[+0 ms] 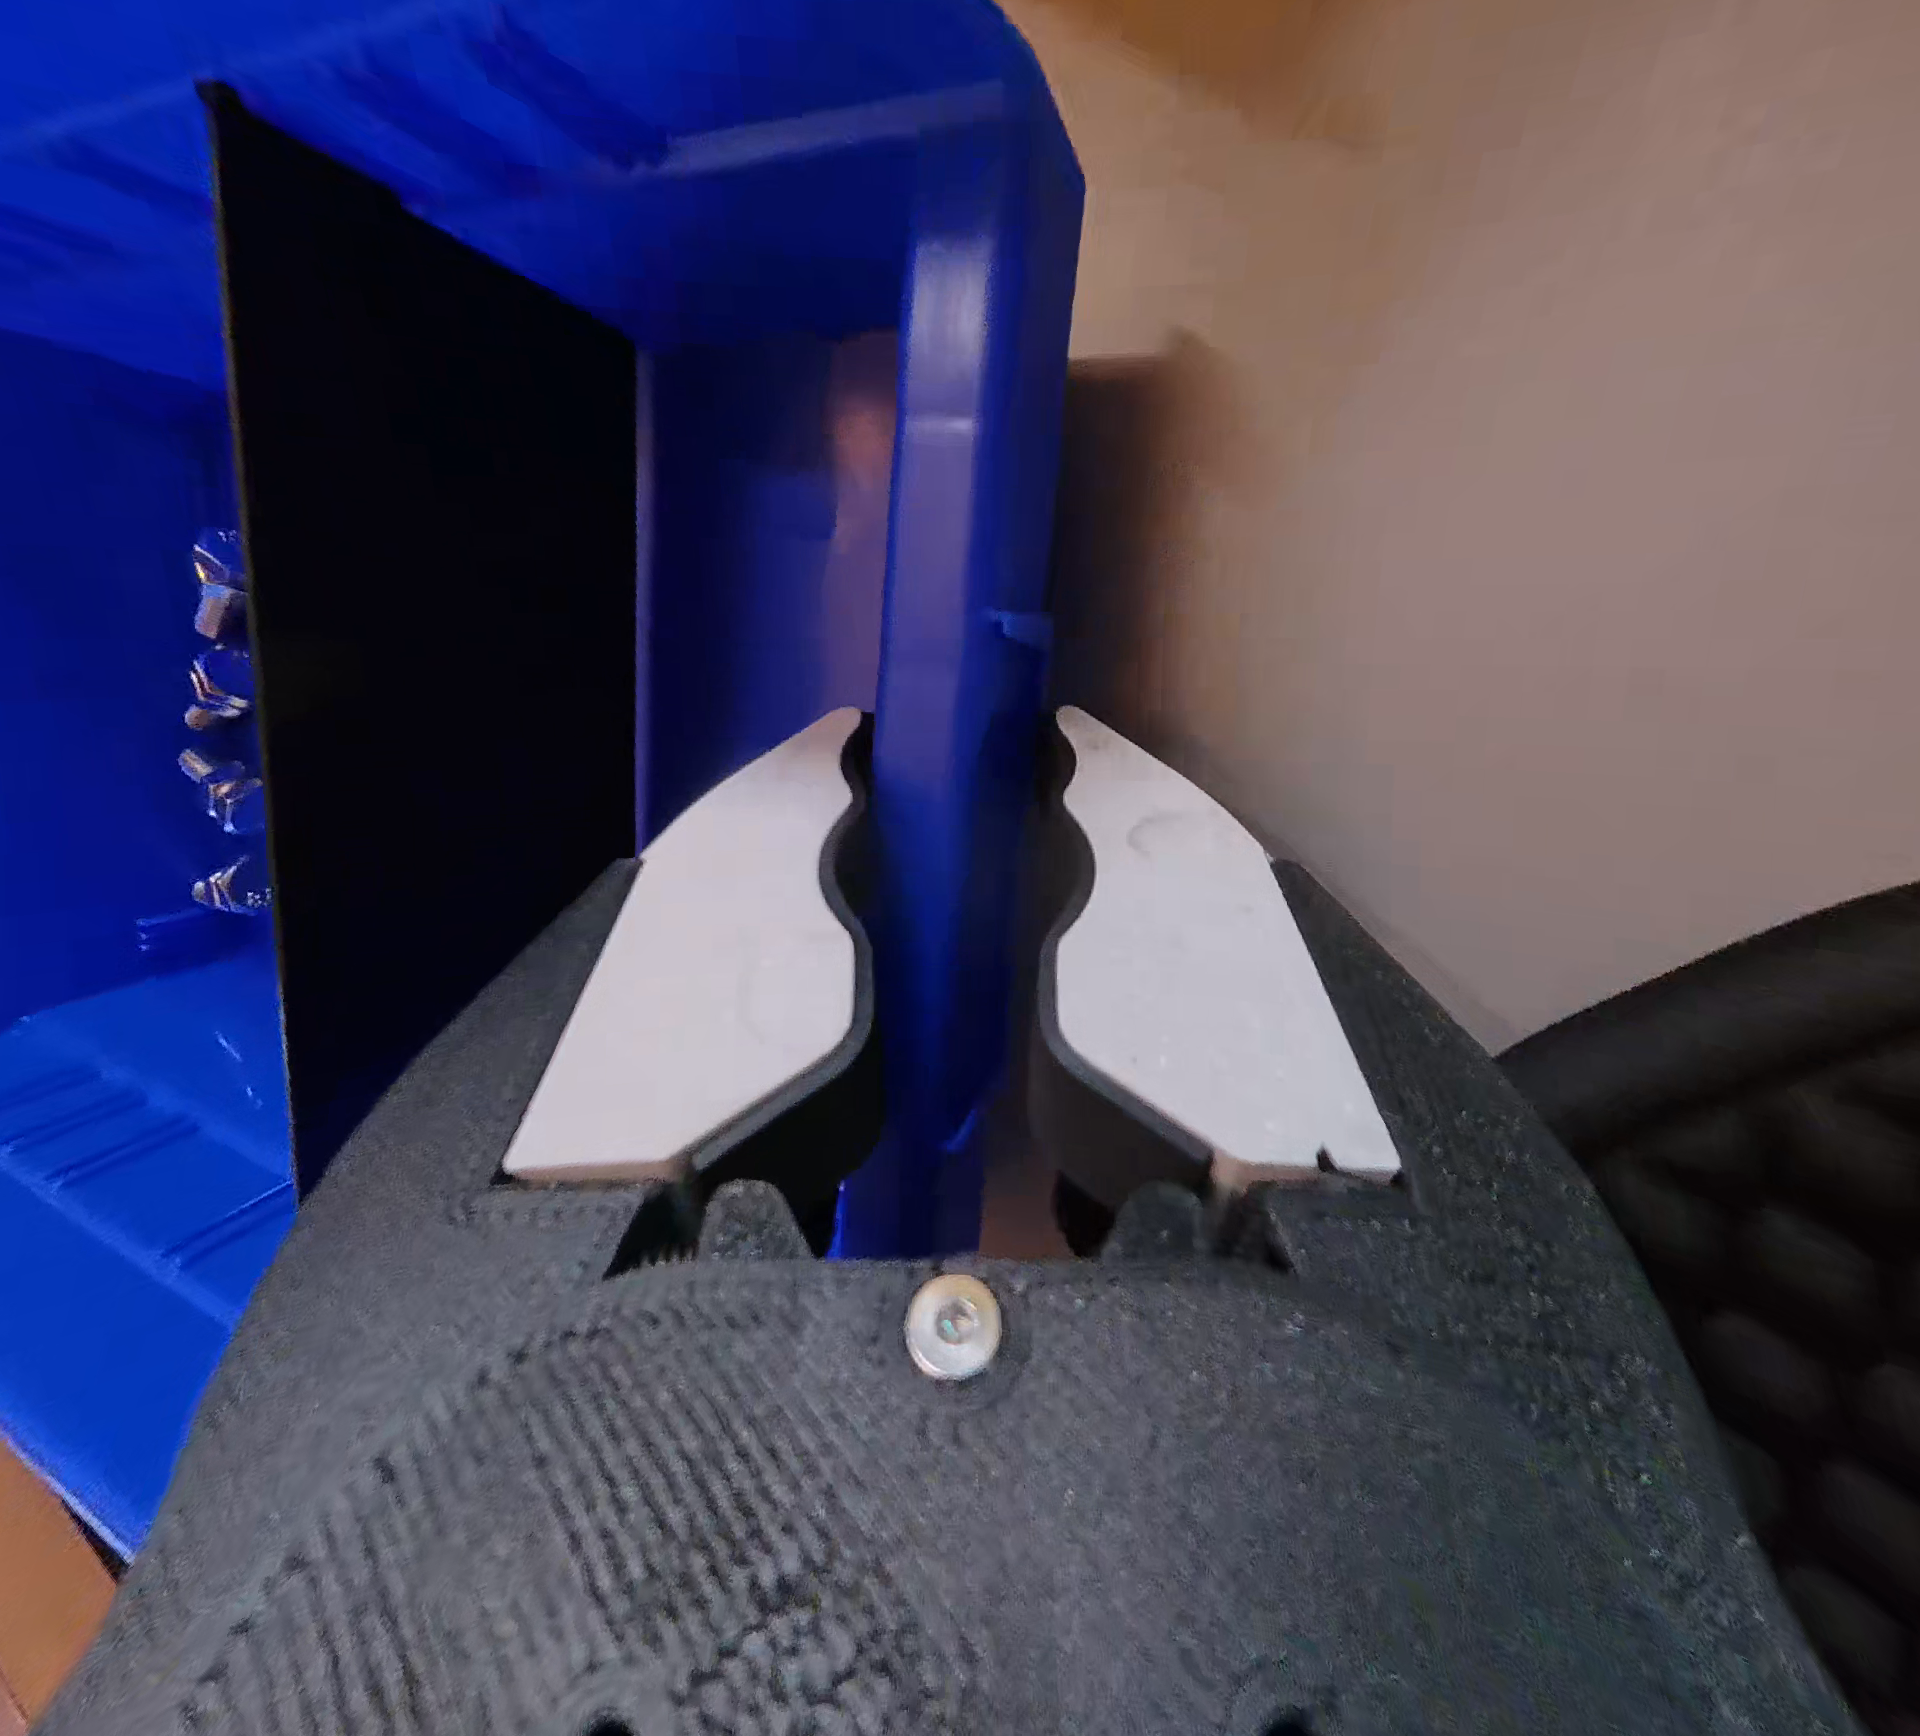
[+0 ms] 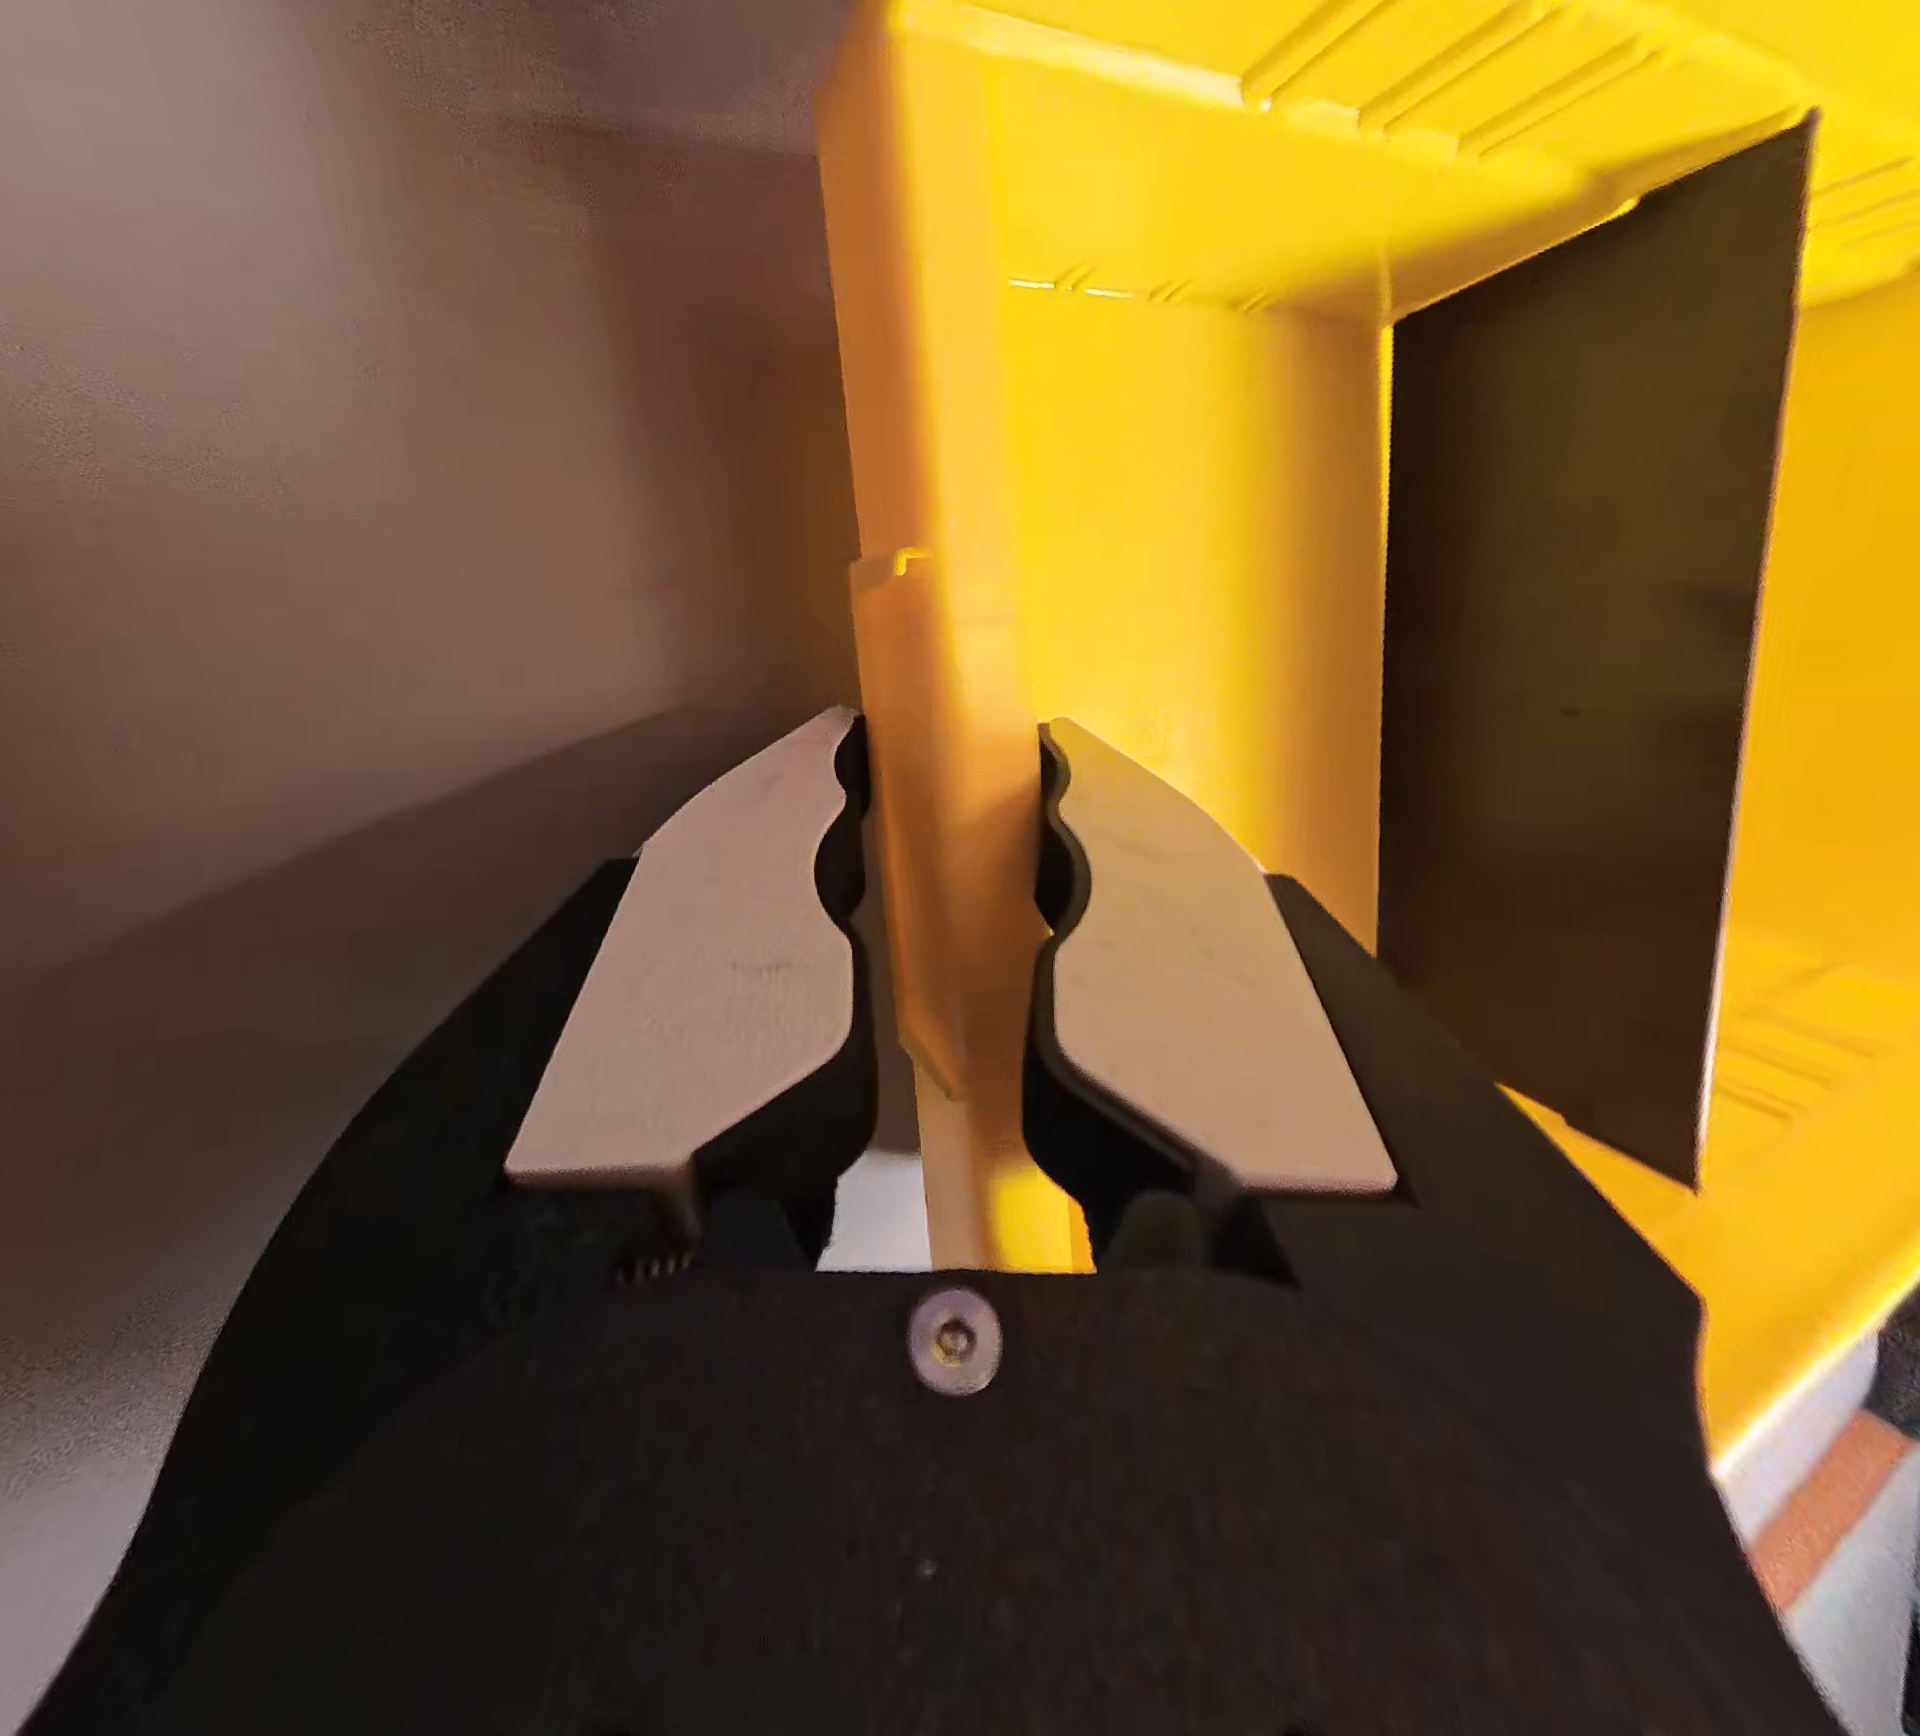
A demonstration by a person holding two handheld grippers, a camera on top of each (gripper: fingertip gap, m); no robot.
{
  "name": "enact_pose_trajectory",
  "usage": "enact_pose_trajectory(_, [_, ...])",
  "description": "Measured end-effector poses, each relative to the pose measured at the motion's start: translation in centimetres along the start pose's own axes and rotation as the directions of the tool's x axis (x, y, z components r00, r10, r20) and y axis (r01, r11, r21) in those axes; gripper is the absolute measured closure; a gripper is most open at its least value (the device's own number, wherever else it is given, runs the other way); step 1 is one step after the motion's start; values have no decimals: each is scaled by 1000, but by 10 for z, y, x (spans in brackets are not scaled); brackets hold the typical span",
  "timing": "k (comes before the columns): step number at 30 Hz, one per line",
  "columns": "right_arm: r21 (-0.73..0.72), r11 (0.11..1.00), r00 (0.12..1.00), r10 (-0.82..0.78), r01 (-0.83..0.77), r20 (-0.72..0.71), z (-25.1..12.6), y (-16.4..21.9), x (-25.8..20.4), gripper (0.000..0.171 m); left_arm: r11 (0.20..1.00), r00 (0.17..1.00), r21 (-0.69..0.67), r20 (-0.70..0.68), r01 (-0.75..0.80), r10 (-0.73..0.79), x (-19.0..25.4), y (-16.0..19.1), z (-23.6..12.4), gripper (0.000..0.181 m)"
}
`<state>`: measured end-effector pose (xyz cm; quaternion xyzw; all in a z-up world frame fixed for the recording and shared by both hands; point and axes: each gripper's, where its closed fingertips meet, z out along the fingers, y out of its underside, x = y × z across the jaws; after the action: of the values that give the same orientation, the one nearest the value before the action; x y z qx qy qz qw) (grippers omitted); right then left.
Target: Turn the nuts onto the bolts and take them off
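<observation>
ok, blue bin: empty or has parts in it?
Not empty. The blue bin holds several silvery metal parts in the compartment left of its black divider. Nuts or bolts: cannot tell.

Left hand-held gripper (image 1: 961, 730) clamped on something, right hand-held gripper (image 2: 951, 736) likewise

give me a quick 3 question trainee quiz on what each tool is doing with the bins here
1. True or false: the left tool grips the rim of the blue plastic bin.
2. What does the right tool hold? A) a bolt B) the wall of the yellow plastic bin C) nothing
3. In the left wrist view, which bin holds the shiny metal wing nuts, and on which side of its dark divider panel do they show?

Key
1. True: the rim runs between both fingers.
2. B
3. The blue bin; they show left of the divider.
</observation>
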<state>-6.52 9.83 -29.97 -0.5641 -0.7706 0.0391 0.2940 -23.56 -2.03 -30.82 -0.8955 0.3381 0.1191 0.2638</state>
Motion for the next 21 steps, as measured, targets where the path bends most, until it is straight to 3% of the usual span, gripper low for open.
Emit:
enact_pose_trajectory(6, [-64,997,997,49,-53,-61,-40,87,2,142,1000,1000,7,22,-2,2,-5,-5,4,151])
enact_pose_trajectory(13, [-152,986,993,46,-63,-113,-53,170,47,143,1000,999,8,46,17,-17,-26,-12,17,151])
enact_pose_trajectory(18, [-130,985,986,91,-109,-143,-45,195,84,142,999,998,2,47,46,-46,-47,-12,28,151])
enact_pose_trajectory(21, [-59,983,970,159,-172,-185,-52,186,99,136,997,995,4,64,73,-74,-60,-11,33,150])
